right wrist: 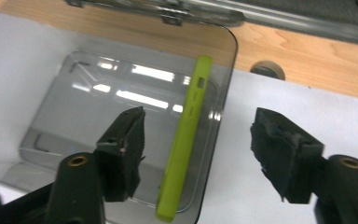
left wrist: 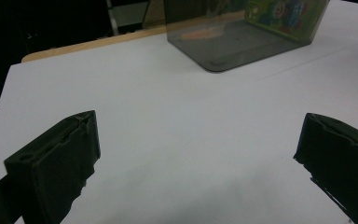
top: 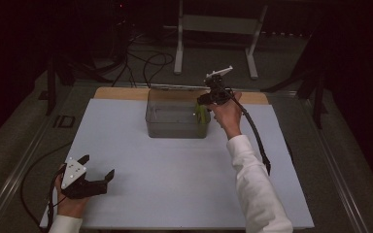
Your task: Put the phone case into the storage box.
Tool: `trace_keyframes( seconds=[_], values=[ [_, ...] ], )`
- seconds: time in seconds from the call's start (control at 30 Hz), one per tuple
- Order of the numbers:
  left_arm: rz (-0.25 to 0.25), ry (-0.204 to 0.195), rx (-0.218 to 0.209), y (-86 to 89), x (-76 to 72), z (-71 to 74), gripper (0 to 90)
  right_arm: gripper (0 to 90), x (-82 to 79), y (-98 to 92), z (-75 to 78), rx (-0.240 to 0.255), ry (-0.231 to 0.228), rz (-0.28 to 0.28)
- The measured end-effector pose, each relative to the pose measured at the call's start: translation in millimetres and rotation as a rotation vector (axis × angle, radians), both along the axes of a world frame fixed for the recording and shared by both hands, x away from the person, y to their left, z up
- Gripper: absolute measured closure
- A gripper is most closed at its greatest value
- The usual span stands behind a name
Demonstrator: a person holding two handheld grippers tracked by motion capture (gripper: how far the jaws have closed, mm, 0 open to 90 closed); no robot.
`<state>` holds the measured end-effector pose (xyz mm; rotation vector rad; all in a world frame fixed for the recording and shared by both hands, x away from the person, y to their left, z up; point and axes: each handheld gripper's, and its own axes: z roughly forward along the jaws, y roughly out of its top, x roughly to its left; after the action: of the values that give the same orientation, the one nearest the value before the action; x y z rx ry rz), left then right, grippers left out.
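High view: one white table [top: 175, 194], one smoky see-through bin [top: 177, 116] near its far edge, one lime-green phone case [top: 202, 114] standing on edge inside the bin against its right wall. Two claws: left claw [top: 98, 170] low at the near left corner, jaws spread wide, gripping nothing; right claw [top: 205, 100] held above the bin's right end, jaws too small and dark here to judge. Two white sleeves, the left cut off by the bottom edge. Left gripper view: two black jaws well apart over bare table, both cropped by the frame; bin [left wrist: 242, 39] at the top, its upper part cut off, with a colourful printed surface [left wrist: 279, 14] seen through the tinted wall, pattern hard to make out. Right gripper view: looking down into the bin [right wrist: 121, 107]; right claw [right wrist: 200, 154] with jaws apart, straddling the case [right wrist: 186, 135] without touching it. Case upright on its long edge beside the bin's wall, lower end cut off by the frame.
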<state>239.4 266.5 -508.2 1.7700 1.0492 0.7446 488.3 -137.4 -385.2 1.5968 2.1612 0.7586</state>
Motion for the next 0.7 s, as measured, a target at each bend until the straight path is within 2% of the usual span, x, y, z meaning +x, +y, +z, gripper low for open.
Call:
trace_keyframes(
  seconds=[0.1,0.3,0.5,0.57,0.7],
  values=[
    [0.002,-0.002,-0.003,0.1,-0.2,0.0,0.0,27.3,-7.8,0.2,2.7,-0.001,-0.024,0.031],
    [0.001,-0.002,-0.002,0.0,-0.2,0.2,0.0,23.9,-21.7,-2.0,7.2,-0.014,-0.071,0.047],
    [-0.001,-0.001,-0.001,0.1,-0.1,0.1,0.0,22.3,-37.2,-15.6,8.4,0.002,-0.151,0.053],
    [0.0,-0.001,-0.002,0.0,-0.1,0.1,0.0,22.3,-44.8,-23.7,5.8,0.013,-0.197,0.051],
    [0.003,-0.001,-0.005,-0.1,0.2,0.0,0.0,21.6,-59.5,-36.0,3.8,0.016,-0.228,0.052]
  ],
)
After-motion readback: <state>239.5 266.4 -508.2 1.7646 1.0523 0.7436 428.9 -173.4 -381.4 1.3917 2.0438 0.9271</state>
